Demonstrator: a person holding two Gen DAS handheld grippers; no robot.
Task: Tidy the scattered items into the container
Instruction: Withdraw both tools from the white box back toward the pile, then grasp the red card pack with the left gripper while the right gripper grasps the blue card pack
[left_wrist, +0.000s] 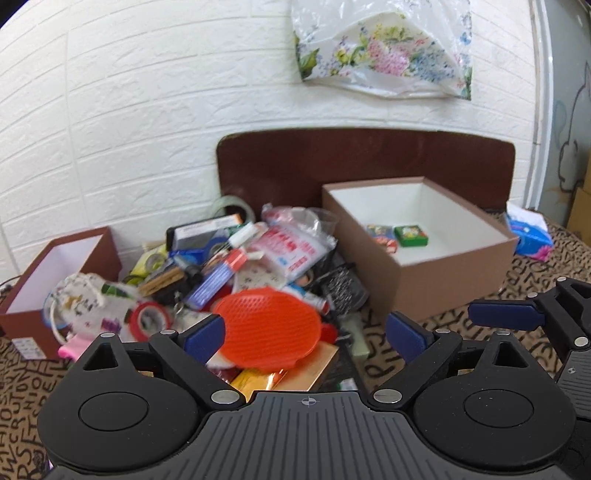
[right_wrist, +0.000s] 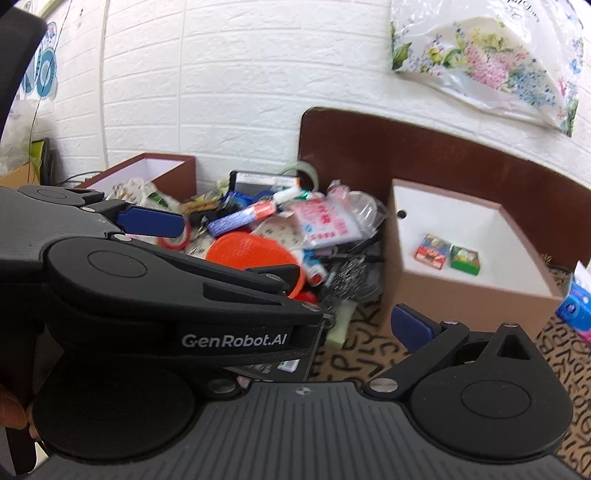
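A heap of small items covers the middle of the lettered cloth. On it lie an orange mesh disc (left_wrist: 266, 332) (right_wrist: 251, 251), a red tape roll (left_wrist: 149, 319), a blue tube (left_wrist: 218, 278) and a white packet with red print (left_wrist: 291, 251). My left gripper (left_wrist: 306, 336) hangs open just above the heap's front, with the disc beside its left finger. To the right stands the brown box (left_wrist: 443, 280) (right_wrist: 461, 306), white inside, holding a green packet (left_wrist: 410, 235) and a red one (left_wrist: 382, 236). My right gripper (right_wrist: 303, 328) is open before that box. The left gripper's body hides its left finger.
A second brown box (left_wrist: 55, 273) stands at the left with a drawstring pouch (left_wrist: 88, 299) against it. A dark brown board (left_wrist: 369, 158) leans on the white brick wall behind. A floral plastic bag (left_wrist: 384, 51) hangs above. A blue tissue pack (left_wrist: 528, 236) lies at the far right.
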